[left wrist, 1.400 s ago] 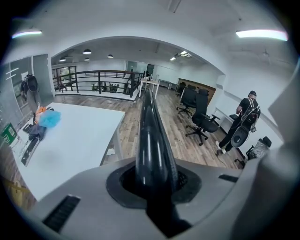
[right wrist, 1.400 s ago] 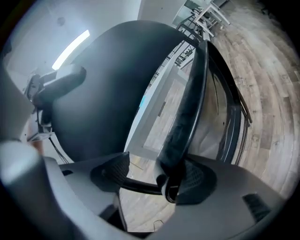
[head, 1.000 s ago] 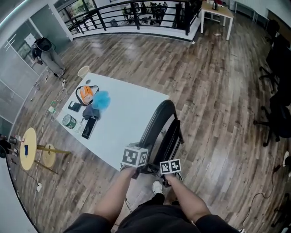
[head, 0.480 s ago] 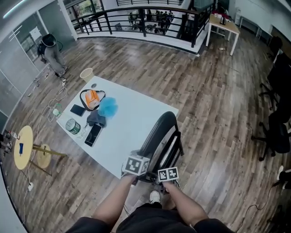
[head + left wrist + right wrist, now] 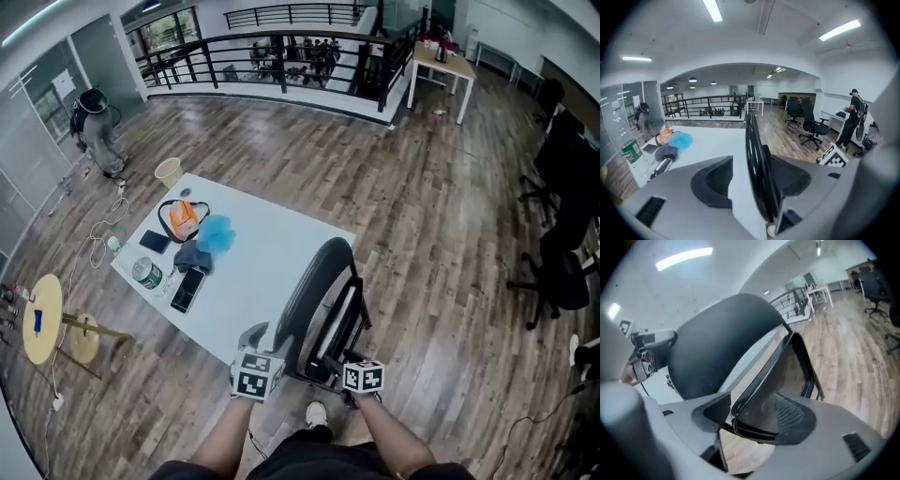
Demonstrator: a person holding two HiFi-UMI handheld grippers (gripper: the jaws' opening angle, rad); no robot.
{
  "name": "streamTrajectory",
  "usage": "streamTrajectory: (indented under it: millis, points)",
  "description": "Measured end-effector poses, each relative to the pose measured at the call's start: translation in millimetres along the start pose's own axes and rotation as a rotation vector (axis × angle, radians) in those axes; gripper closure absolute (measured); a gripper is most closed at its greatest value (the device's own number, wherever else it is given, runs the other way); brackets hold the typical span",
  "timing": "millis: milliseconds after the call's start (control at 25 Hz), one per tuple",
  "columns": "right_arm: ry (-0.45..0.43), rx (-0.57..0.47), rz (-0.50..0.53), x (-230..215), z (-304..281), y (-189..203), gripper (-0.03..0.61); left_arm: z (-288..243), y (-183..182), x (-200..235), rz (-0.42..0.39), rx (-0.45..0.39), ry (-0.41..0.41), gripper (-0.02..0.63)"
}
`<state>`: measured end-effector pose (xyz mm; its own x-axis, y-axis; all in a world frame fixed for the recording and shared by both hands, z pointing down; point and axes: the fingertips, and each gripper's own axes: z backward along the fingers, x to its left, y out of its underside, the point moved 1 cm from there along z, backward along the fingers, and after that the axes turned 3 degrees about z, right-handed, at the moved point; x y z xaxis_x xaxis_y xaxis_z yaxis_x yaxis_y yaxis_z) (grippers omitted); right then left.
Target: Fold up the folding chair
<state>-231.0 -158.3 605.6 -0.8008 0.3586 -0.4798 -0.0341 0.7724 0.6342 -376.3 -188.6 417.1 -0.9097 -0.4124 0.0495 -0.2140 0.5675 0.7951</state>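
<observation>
The person wears black, matte clothing (image 5: 309, 461) that covers the lap and lower trunk. The left forearm (image 5: 225, 439) and right forearm (image 5: 398, 442) are bare, with any sleeves out of sight. Between them shows one white shoe (image 5: 317, 413) with a rounded toe.

Bright, even indoor light all round the white table (image 5: 272, 253): its top glares almost to blown-out white in the head view, with only a faint shadow on the wood floor (image 5: 441, 216) under the table's near edge. Beyond the table the boards carry a pale sheen. The fisheye bend is strong, and the railing (image 5: 281, 42) far behind the table bows into a curve.

Over to the left gripper view: ceiling strip lights (image 5: 712, 10) above the table burn pure white, and a long highlight streaks down the folding chair (image 5: 752, 150)'s glossy black edge beside the table. Corners fall to black in both gripper views.

The left gripper (image 5: 750, 178), jaws opening either side of that edge, is a soft grey blur. The right gripper (image 5: 752, 420), closed on the chair's frame tube, is just as soft.
</observation>
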Motion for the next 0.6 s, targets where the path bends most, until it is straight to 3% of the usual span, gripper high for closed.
streamTrajectory:
  millis: [200,240,320,360,480,600]
  points:
    - [0.096,-0.289,0.178,-3,129,-26,0.305,45,4,-46,-0.038,-0.143,-0.048,0.389]
    - [0.134,-0.352,0.231,-3,161,-28,0.352,53,-1,-64,-0.032,-0.193,-0.043,0.442]
    - [0.205,-0.481,0.338,-1,229,-29,0.519,71,-10,-112,0.007,-0.306,0.015,0.568]
    - [0.228,-0.538,0.384,2,261,-26,0.561,80,-12,-139,0.024,-0.354,0.059,0.609]
    - [0.330,-0.660,0.460,9,346,-7,0.565,104,-4,-220,0.023,-0.438,0.164,0.609]
    - [0.510,-0.723,0.488,2,420,20,0.565,120,16,-288,0.033,-0.462,0.225,0.609]
